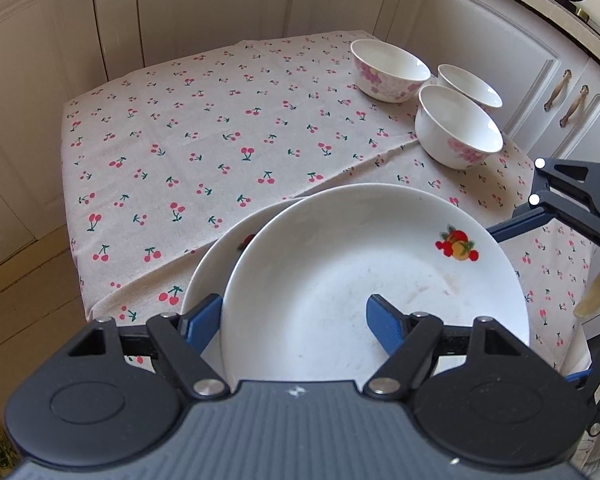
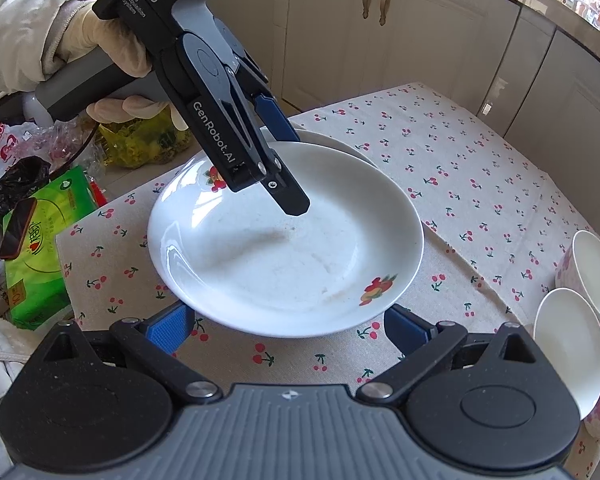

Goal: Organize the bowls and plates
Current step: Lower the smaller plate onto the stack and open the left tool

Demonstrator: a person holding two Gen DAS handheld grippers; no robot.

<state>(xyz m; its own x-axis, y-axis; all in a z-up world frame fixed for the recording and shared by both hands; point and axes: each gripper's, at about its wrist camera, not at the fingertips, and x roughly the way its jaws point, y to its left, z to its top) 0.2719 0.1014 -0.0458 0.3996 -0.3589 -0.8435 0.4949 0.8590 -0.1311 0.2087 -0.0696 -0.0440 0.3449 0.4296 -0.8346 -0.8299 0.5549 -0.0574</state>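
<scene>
White cabinets (image 1: 204, 8) are surrounding the bench (image 1: 188, 152), which is wearing a cherry-print cloth. Two stacked plates (image 2: 284, 248) are lying at its near edge; three bowls (image 1: 458, 126) are standing well apart. Left tongs (image 1: 296, 320) are clenching the upper plate's rim; right tongs (image 2: 286, 326) are hanging released.

Both hand-held grippers (image 1: 296, 320) (image 2: 288, 328) angle downward, jaws parted.

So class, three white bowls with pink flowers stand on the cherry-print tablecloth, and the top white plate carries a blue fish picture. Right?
One slip: the top white plate carries a red and orange fruit picture, not a blue fish, as the left wrist view shows. The three white bowls with pink flowers do stand on the cherry-print tablecloth.
</scene>
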